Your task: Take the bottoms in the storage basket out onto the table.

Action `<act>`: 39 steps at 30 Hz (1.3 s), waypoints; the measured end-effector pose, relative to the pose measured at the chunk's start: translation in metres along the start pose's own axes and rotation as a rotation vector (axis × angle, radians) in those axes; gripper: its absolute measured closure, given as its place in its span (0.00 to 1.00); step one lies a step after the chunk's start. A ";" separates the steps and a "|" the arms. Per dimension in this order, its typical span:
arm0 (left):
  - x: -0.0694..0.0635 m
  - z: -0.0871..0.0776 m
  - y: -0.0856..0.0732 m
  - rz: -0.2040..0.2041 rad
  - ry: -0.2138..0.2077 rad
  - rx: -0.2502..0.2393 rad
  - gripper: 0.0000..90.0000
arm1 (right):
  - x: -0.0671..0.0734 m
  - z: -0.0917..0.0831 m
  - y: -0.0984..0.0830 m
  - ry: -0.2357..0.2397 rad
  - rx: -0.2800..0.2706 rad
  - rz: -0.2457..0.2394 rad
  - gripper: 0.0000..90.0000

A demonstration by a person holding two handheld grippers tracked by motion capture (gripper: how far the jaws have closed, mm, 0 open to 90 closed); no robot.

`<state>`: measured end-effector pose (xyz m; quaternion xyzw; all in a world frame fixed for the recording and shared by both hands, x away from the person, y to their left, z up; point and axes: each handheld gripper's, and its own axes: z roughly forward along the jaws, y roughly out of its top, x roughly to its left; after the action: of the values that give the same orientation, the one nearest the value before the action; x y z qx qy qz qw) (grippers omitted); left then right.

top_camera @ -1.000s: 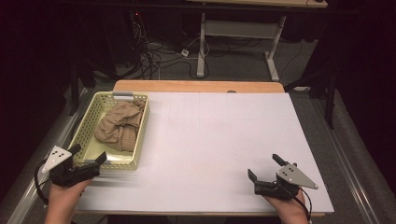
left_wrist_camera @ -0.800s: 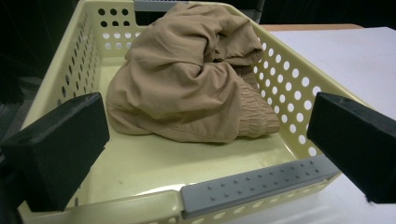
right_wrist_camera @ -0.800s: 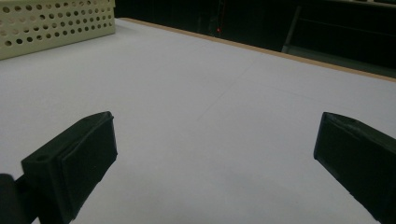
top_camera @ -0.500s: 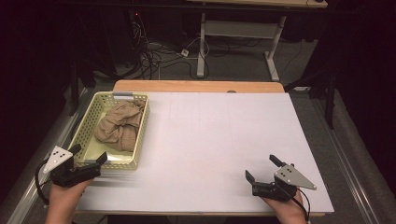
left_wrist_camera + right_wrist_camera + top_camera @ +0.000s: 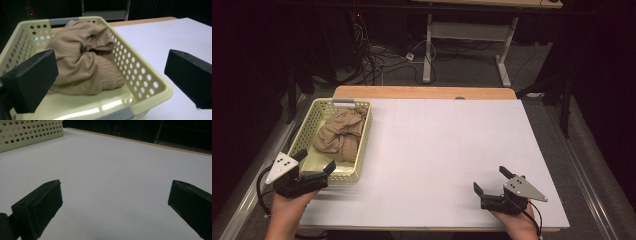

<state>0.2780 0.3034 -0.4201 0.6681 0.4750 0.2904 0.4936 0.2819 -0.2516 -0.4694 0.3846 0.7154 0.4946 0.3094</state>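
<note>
Left tongs [image 5: 316,169] spread wide at the basket's [image 5: 140,75] near rim, tan cloth [image 5: 82,60] bunched just ahead inside. Right tongs [image 5: 493,182] gape too, on bare surface [image 5: 437,145] well apart. Risk: a low reach snags the rim, dragging the basket.

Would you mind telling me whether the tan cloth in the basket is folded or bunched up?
Bunched up: the tan cloth lies crumpled in loose folds inside the basket.

Left gripper [image 5: 316,163] sits low at the near left, jaws spread wide, held by a hand [image 5: 287,207] (forearm rising from the bottom edge). Right gripper [image 5: 492,181] at the near right, jaws likewise wide apart, pointing left and forward.
</note>
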 end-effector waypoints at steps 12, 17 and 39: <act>-0.003 0.020 0.034 0.009 0.047 0.017 0.00 | 0.001 -0.020 0.002 0.018 -0.047 -0.003 0.00; 0.005 0.029 0.054 0.010 0.058 0.069 0.00 | 0.006 -0.018 0.001 0.042 -0.040 -0.025 0.00; 0.064 0.125 0.075 -0.172 0.064 0.348 0.00 | 0.010 -0.017 -0.001 0.049 -0.034 -0.038 0.00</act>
<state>0.4352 0.3104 -0.3982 0.6907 0.5889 0.1820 0.3783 0.2622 -0.2514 -0.4655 0.3533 0.7214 0.5101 0.3075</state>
